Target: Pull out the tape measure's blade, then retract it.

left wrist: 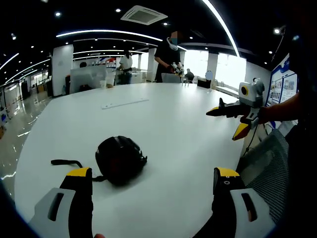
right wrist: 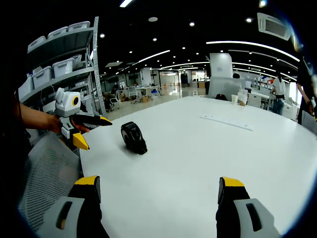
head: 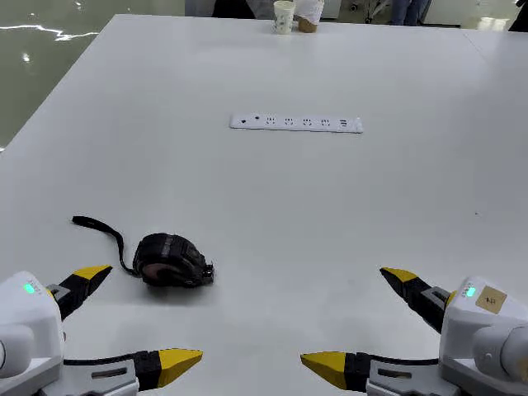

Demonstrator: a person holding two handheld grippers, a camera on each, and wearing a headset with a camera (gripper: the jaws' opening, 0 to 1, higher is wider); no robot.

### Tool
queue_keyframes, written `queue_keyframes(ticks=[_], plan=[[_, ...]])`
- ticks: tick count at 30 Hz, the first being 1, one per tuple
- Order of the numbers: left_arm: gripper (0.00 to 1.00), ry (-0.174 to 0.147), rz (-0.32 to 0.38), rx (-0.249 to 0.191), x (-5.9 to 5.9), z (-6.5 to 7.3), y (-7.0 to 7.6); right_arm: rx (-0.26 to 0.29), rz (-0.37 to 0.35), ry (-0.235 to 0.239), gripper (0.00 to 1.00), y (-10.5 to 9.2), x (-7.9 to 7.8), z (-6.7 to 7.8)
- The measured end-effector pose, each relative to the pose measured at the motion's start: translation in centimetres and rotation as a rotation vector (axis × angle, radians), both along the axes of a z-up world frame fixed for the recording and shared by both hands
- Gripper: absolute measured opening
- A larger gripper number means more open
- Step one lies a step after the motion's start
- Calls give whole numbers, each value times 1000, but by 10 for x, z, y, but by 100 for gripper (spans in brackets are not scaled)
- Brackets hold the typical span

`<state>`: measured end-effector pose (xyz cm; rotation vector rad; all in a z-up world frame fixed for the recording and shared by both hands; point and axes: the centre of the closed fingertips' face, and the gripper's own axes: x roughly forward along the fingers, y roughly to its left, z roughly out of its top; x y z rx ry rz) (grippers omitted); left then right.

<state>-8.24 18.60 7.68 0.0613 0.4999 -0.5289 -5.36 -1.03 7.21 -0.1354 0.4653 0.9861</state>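
Observation:
A black tape measure point(head: 172, 261) lies on the white table point(head: 289, 190), its black wrist strap point(head: 99, 229) trailing to the left. No blade shows outside the case. My left gripper point(head: 136, 318) stands open just in front of it at the near left edge, nothing between the yellow-tipped jaws. In the left gripper view the tape measure point(left wrist: 120, 159) sits a little ahead, between the jaws' line. My right gripper point(head: 363, 322) is open at the near right, well apart from the tape measure point(right wrist: 134, 137). Each gripper view also catches the other gripper point(left wrist: 232, 111) point(right wrist: 89, 130).
A white power strip point(head: 296, 123) lies across the middle of the table. Paper cups point(head: 285, 16) stand at the far edge. People stand beyond the table's far end. Shelving with bins point(right wrist: 59, 49) rises off to one side.

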Motion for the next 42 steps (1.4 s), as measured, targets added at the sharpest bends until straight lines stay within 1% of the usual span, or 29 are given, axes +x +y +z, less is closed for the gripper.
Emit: queue_keyframes(ticks=[4, 9, 12, 18, 24, 28, 33, 36, 38, 42], plan=[[99, 2, -13, 9, 3, 0, 1, 0, 10, -2, 99, 1, 3, 0], [99, 4, -36, 28, 8, -1, 3, -7, 37, -2, 96, 3, 6, -1], [99, 2, -49, 37, 12, -1, 5, -19, 56, 4, 94, 4, 8, -4], [99, 10, -83, 60, 19, -3, 8, -40, 97, 5, 91, 8, 12, -8], [99, 23, -115, 80, 25, -7, 9, -46, 133, -5, 90, 15, 18, -9], [99, 33, -144, 102, 30, -11, 12, -57, 163, -21, 88, 20, 22, -10], [97, 43, -179, 122, 36, -13, 14, -78, 210, -30, 84, 28, 28, -15], [95, 42, -201, 136, 40, -14, 16, -85, 236, -35, 83, 33, 31, -17], [93, 51, -220, 142, 42, -15, 16, -86, 258, -40, 82, 37, 32, -18], [89, 58, -251, 163, 45, -17, 18, -101, 297, -49, 80, 43, 35, -21]])
